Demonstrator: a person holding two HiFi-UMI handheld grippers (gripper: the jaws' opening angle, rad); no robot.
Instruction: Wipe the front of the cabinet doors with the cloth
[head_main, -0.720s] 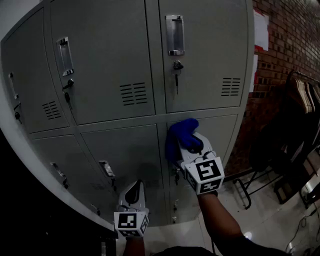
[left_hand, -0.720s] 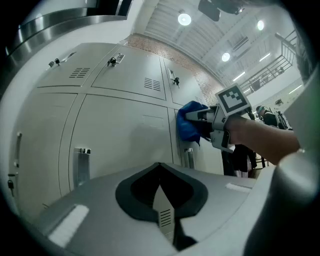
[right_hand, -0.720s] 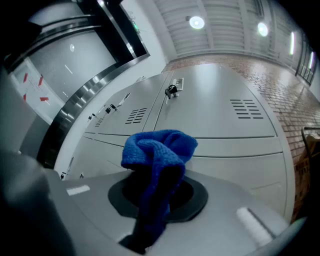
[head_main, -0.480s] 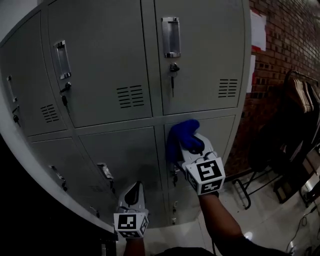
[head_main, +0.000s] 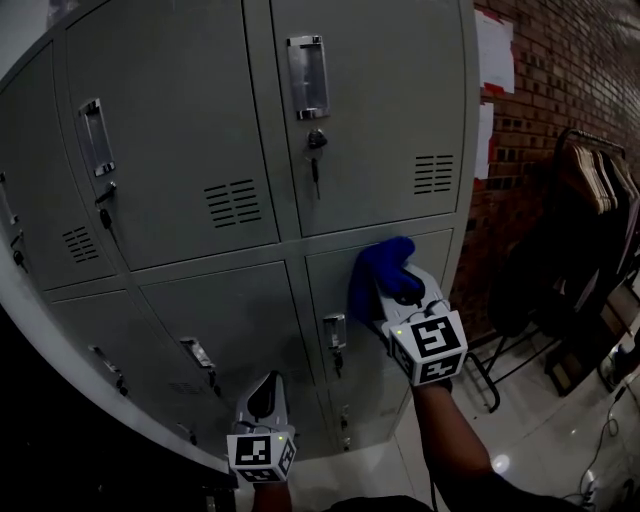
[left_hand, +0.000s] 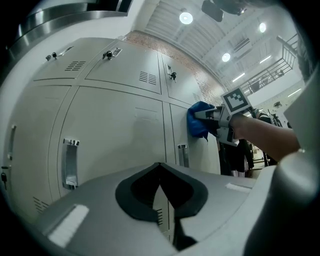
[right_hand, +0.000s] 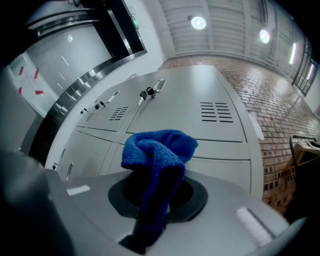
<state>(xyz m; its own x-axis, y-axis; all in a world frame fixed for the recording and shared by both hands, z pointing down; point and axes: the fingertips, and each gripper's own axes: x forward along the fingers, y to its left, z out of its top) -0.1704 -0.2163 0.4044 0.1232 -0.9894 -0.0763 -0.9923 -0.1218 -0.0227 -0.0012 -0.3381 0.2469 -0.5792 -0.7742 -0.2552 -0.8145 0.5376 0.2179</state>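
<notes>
blue fuzzy cloth (head_main: 378, 272) was bunched up and clamped between the jaws of the right gripper (head_main: 403, 300), its bulk spilling out past the tips. it looked pressed against the grey metal locker cabinet (head_main: 190, 110), high on the cabinet's lower right door (head_main: 438, 252), up and to the right of that door's silver handle (head_main: 335, 330). the left gripper (head_main: 268, 382) hung lower, near the foot of the cabinet and apart from its doors, jaws closed together with nothing between them. a key (head_main: 315, 152) dangled from the lock on the cabinet's upper right door. a red brick wall (head_main: 560, 80) and a dark clothes rack (head_main: 592, 185) stood to the right of the cabinet.
</notes>
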